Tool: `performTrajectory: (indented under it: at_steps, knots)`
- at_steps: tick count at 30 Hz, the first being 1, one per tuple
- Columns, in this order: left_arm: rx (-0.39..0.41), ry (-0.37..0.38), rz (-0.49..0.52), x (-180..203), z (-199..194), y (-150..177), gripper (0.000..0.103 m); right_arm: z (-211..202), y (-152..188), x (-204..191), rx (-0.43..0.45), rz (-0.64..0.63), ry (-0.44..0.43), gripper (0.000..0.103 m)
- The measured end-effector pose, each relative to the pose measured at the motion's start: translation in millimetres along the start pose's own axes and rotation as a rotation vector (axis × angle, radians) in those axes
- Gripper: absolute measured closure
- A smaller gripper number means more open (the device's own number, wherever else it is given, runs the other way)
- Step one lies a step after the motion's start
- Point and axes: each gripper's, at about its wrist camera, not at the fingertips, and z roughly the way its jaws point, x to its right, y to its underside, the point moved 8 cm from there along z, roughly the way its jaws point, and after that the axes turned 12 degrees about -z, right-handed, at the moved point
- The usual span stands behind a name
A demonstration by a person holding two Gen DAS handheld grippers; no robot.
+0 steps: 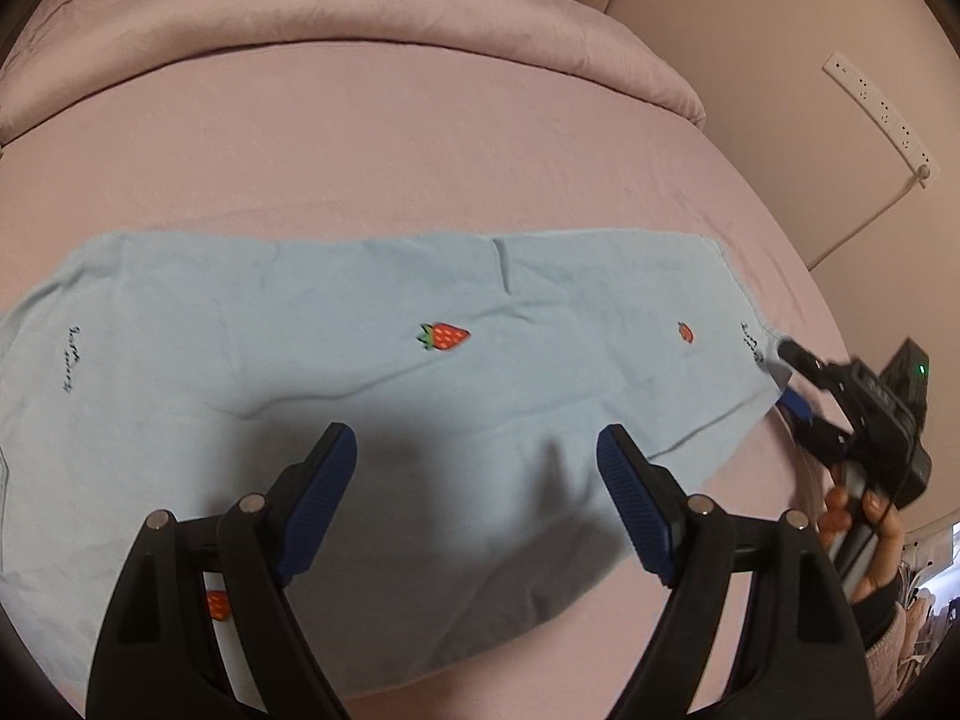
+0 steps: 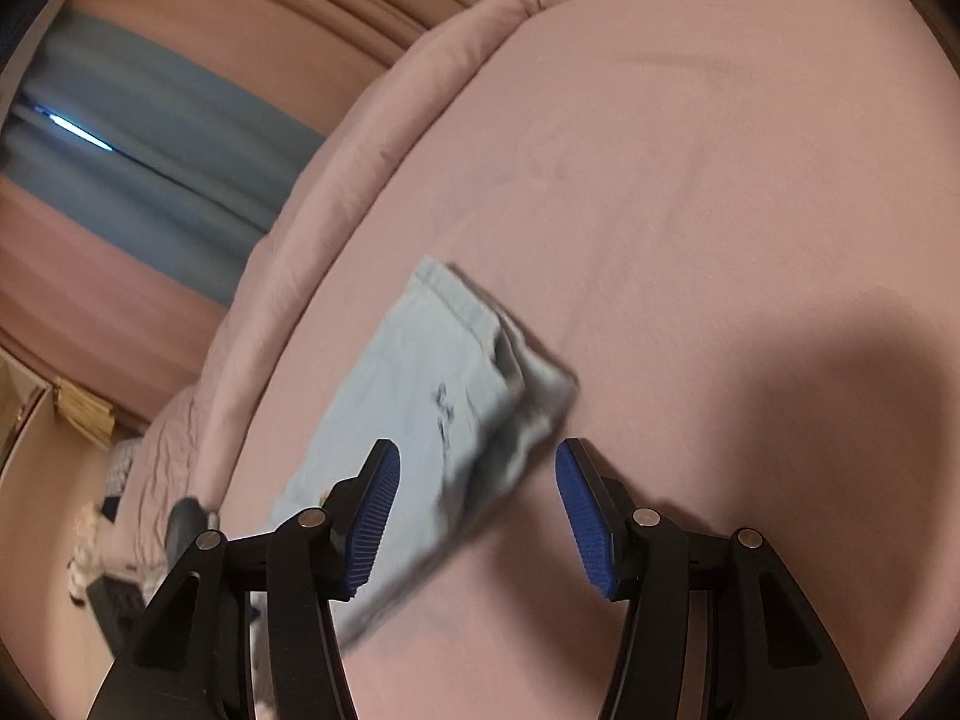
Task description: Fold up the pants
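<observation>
Pants (image 1: 372,360), pink bed (image 1: 420,168), beige wall (image 1: 750,60)

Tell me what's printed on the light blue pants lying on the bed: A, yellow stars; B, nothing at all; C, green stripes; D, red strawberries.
D: the left wrist view shows the pants spread on the pink bed, with a red strawberry mid-cloth and a smaller one near the end.

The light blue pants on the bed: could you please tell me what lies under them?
The light blue pants lie flat on the pink bed sheet, which shows on every side. Whether anything else lies beneath cannot be seen, as the cloth covers it.
</observation>
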Motion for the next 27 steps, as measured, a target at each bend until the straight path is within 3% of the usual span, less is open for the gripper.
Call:
performTrajectory:
  at_steps: [2, 4, 6, 8, 11, 14, 17, 23, 27]
  knots:
    - [-0.014, 0.012, -0.004, 6, 3, 0, 0.020, 7, -6, -4, 0.014, -0.018, 0.003, 0.054]
    - [-0.037, 0.031, 0.001, 16, 8, 1, 0.021, 14, -9, -2, 0.004, -0.020, 0.013, 0.083]
    - [-0.065, 0.067, 0.001, 31, 15, 2, 0.022, 10, -11, 12, 0.003, 0.004, 0.006, 0.090]
    - [-0.089, 0.110, -0.015, 44, 24, 0, 0.022, 6, -12, 16, 0.012, 0.020, -0.020, 0.091]
    - [-0.162, 0.163, -0.095, 50, 47, 0, 0.030, 1, -17, 0, 0.030, -0.053, -0.015, 0.092]
    - [-0.163, 0.179, -0.144, 48, 56, -4, 0.030, -7, -27, -27, 0.061, -0.161, -0.024, 0.092]
    - [-0.176, 0.256, -0.229, 46, 48, -11, 0.030, -8, -28, -65, 0.066, -0.324, -0.031, 0.092]
    - [-0.142, 0.455, -0.299, 59, 19, -22, 0.028, 6, 10, -151, 0.040, -0.674, -0.062, 0.092]
    - [-0.159, 0.580, -0.357, 67, 15, -29, 0.024, 11, 43, -178, 0.007, -0.805, -0.105, 0.092]
